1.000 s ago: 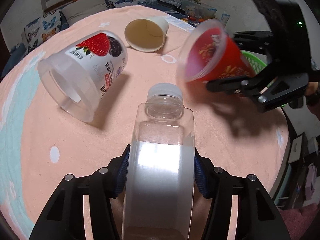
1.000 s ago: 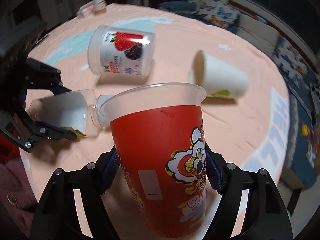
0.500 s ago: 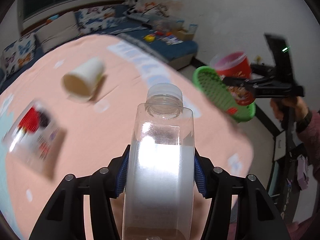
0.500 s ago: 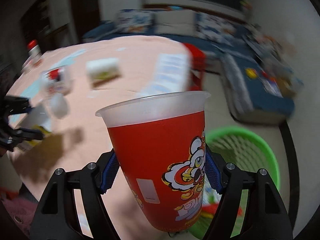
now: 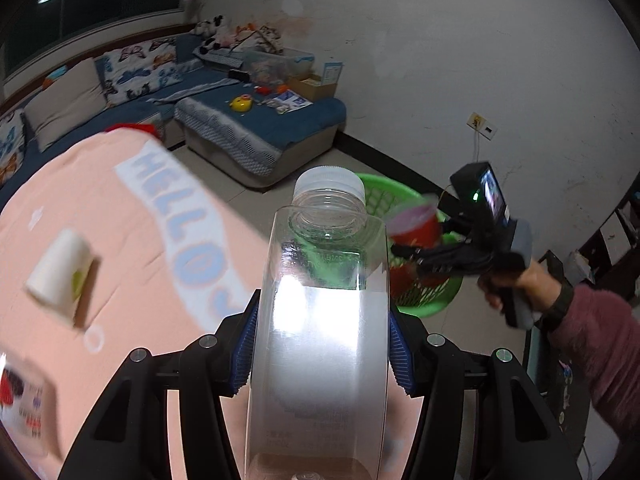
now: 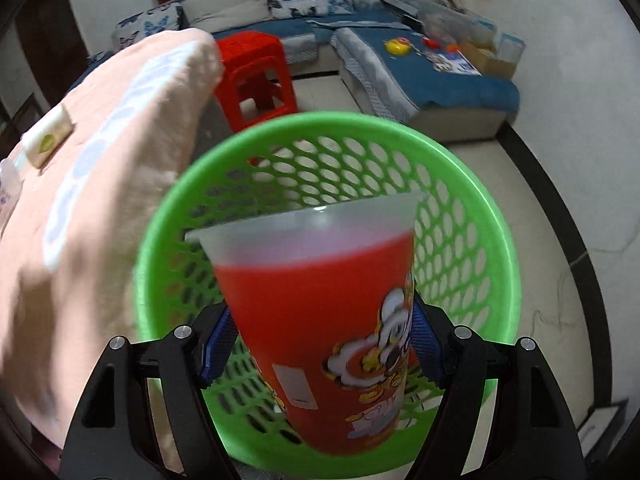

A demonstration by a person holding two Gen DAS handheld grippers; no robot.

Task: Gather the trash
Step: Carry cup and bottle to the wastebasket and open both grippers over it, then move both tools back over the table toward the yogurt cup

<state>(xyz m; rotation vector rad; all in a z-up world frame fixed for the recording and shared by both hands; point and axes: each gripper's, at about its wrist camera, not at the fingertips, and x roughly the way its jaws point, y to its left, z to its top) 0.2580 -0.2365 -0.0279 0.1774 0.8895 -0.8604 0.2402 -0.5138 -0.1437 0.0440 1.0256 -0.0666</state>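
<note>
Two grippers each held a piece of trash. From the right wrist, the right gripper point(image 6: 320, 348) had its fingers clamped on a red cartoon-printed cup point(image 6: 332, 320), rim forward, over the green mesh basket point(image 6: 472, 208) on the floor, with a red stool point(image 6: 256, 76) behind. Only the left wrist showed the left gripper point(image 5: 320, 348) clamped on a clear capped bottle point(image 5: 320, 320) above the pink worktop point(image 5: 120, 220), where a white paper cup point(image 5: 60, 276) lay.

- Basket point(image 6: 496, 216) sat on floor just right of table point(image 6: 100, 184).
- Cup point(image 6: 344, 320) hung over basket.
- Stool point(image 6: 254, 76) stood behind basket; sofa point(image 6: 420, 60) farther back.
</note>
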